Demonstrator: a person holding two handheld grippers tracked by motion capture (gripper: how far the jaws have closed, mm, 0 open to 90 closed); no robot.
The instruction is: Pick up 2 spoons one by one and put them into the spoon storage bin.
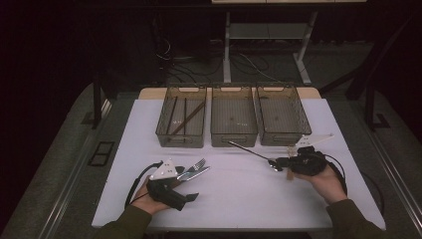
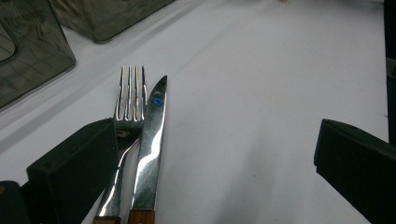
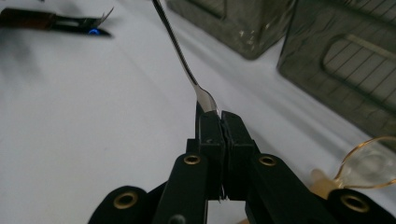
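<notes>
A fork [image 2: 130, 100] and a knife [image 2: 152, 140] with wooden handles lie side by side on the white table [image 1: 239, 194]. My left gripper [image 2: 215, 172] stands open around them, its left jaw over the fork's neck and its right jaw well clear. From above, that left gripper [image 1: 188, 184] sits at the near left beside the fork and knife [image 1: 195, 170]. My right gripper [image 3: 218, 116] is shut on the bowl end of a thin metal spoon [image 3: 180, 51]. The spoon's handle [image 1: 246, 149] slants up and left from the right gripper [image 1: 274, 163] toward the bins.
Three smoky see-through bins stand in a row at the back: the left bin [image 1: 180, 141] holds long dark sticks, with the middle bin [image 1: 234, 140] and right bin [image 1: 281, 140] beside it. A clear golden-rimmed utensil [image 3: 369, 165] lies by my right gripper.
</notes>
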